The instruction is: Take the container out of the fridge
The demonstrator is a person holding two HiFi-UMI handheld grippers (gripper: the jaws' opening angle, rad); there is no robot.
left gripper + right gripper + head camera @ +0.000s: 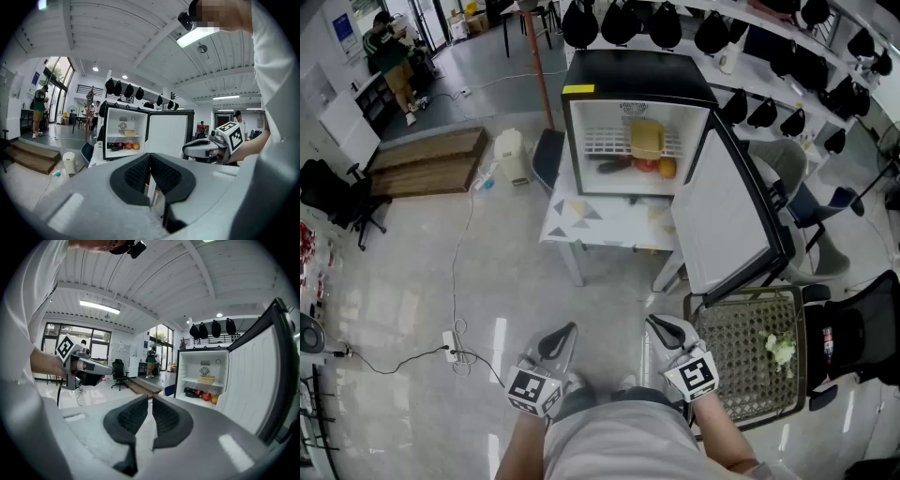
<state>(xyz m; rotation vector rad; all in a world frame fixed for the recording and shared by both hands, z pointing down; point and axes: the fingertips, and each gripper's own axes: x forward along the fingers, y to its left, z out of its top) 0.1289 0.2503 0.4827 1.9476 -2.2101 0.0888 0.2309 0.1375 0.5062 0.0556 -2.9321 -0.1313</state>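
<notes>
Inside the open fridge [633,80], the container [646,139] sits above fruit [666,168] — left gripper [569,329], right gripper [652,322] both pressed together, empty.

- The left gripper [565,334] and the right gripper [661,328] have smooth, light-grey shells that taper forward to the jaws.
- The jaws are lined with black pads [136,174] that have a fine grid texture.
- Each gripper carries a white marker cube [532,389] printed with black square patterns.
- The person wears a white short-sleeved top [619,441] with loose sleeves.
</notes>
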